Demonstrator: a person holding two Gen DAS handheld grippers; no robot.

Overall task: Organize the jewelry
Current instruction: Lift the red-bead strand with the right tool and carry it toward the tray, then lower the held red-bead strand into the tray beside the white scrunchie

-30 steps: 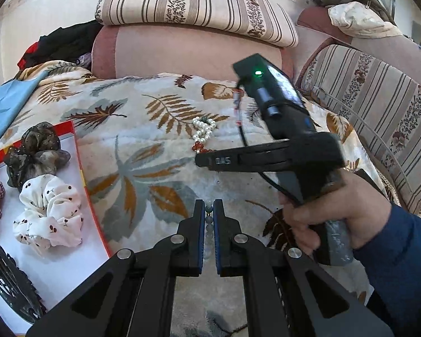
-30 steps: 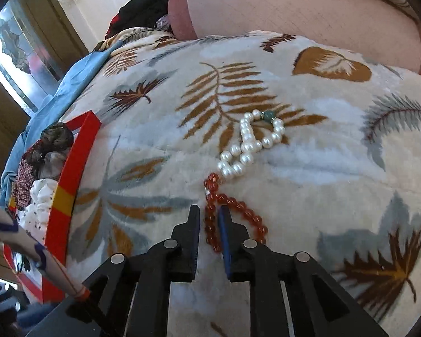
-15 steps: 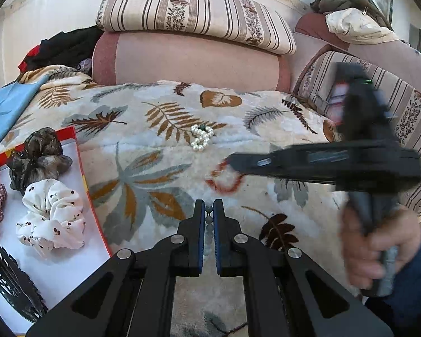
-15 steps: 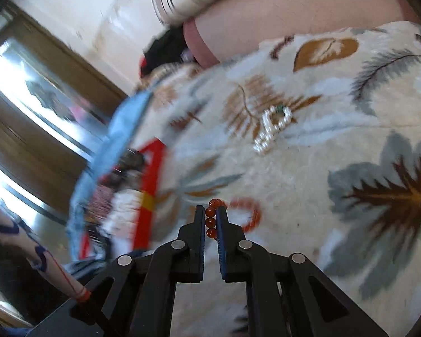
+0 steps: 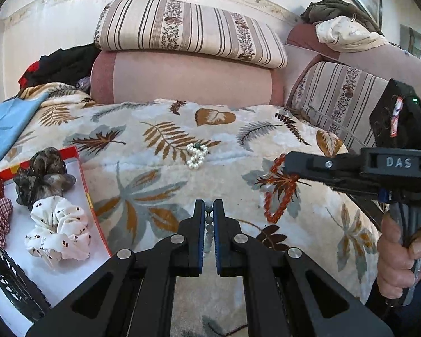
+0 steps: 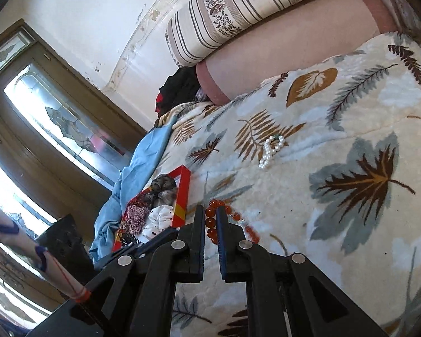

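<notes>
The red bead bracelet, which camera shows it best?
The left wrist view: the red bead bracelet hangs as a whole loop from the right gripper. The right wrist view shows only a few beads pinched between its fingers.

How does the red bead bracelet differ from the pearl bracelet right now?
The red bead bracelet is pinched in the right tool and hangs as an open loop; the pearl bracelet lies untouched on the blanket, bunched up. One has orange-red beads; the other has white ones plus a green one. Both are bead loops outside the box.
</notes>
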